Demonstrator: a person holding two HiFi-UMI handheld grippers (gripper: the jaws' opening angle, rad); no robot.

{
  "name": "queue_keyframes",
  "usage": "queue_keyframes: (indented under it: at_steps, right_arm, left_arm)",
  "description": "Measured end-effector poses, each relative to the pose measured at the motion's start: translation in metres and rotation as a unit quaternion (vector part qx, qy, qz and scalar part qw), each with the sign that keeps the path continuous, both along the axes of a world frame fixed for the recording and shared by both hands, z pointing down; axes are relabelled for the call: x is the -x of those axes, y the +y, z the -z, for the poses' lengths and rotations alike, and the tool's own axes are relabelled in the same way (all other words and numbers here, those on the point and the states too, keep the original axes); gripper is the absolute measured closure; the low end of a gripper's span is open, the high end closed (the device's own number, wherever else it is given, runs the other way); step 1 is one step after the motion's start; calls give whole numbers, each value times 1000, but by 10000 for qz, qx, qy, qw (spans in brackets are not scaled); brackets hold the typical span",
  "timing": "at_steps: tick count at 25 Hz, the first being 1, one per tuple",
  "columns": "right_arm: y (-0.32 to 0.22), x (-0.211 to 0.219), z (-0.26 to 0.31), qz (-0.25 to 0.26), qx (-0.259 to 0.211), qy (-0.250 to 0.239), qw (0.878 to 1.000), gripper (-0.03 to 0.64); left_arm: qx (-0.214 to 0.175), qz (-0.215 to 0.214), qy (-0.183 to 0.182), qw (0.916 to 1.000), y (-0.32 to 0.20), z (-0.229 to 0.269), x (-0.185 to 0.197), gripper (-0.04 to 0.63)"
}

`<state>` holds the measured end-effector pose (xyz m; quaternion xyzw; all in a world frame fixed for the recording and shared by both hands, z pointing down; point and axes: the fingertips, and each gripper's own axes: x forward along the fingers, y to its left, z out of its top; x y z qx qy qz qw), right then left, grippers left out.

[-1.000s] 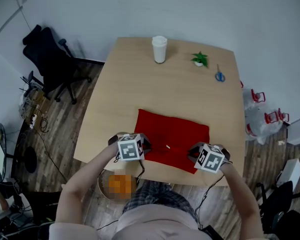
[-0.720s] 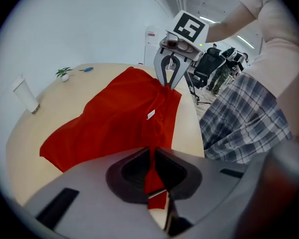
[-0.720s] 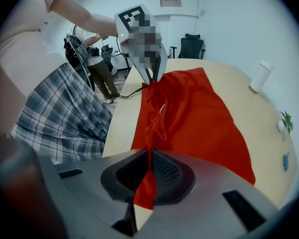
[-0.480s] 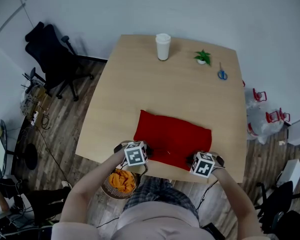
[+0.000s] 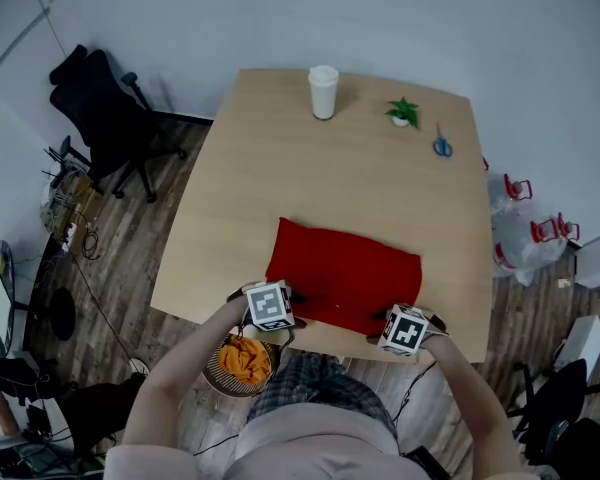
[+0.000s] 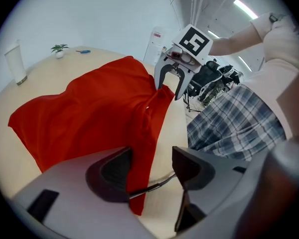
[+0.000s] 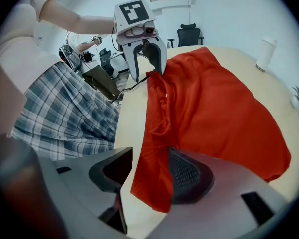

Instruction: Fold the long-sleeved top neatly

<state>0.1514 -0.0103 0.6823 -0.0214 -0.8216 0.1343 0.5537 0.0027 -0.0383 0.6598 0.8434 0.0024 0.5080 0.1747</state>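
Observation:
The red long-sleeved top [image 5: 345, 273] lies folded into a rough rectangle on the near part of the wooden table [image 5: 330, 178]. My left gripper [image 5: 283, 303] is at its near left corner and my right gripper [image 5: 385, 318] at its near right corner, both at the table's front edge. In the left gripper view, the left gripper [image 6: 152, 166] has its jaws opening, and a red hem [image 6: 139, 153] hangs loose between them against one pad. In the right gripper view, the right gripper [image 7: 150, 171] is opening too, with the top's edge [image 7: 152, 158] slack between its jaws.
A white cup [image 5: 323, 92], a small potted plant [image 5: 403, 114] and blue scissors [image 5: 441, 147] stand at the table's far end. A basket with orange contents [image 5: 242, 360] sits below the front edge. A black office chair [image 5: 105, 113] is at the left.
Both grippers have come down and back to the table's front edge with the top's near edge. Their jaws have parted and the cloth now hangs loose between them.

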Motion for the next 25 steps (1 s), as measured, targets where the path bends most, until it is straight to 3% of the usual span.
queue_keyframes:
  at_steps: [7,10,12,14,18,20,25]
  right_arm:
    - [-7,-1,15,-250,-39,-307,9992,377]
    - [-28,-6,44,-696,-258,-709,9947,388]
    - [-50,-12,65,-1210,-417,-1062,9861,406]
    - [-75,-20,86,-1818,-639,-1471,9702,434]
    - [-124,-41,131,-2959,-1303,-2184,9208,512]
    - [-146,-55,154,-3466,-1752,-2497,8870,560]
    - [-179,-90,212,-4433,-2782,-3127,7926,609]
  left_arm:
    - [-90,128,145,9998,-8,12,0,339]
    - [-268,649,552,9960,-28,35,2,356]
    - [-396,1188,951,9876,-48,57,5,383]
    - [-540,1822,1421,9714,-72,81,8,420]
    - [-1136,3025,2126,9222,-122,129,25,526]
    - [-1552,3462,2282,8967,-142,149,36,581]
    - [-2335,4289,2682,8304,-171,197,56,591]
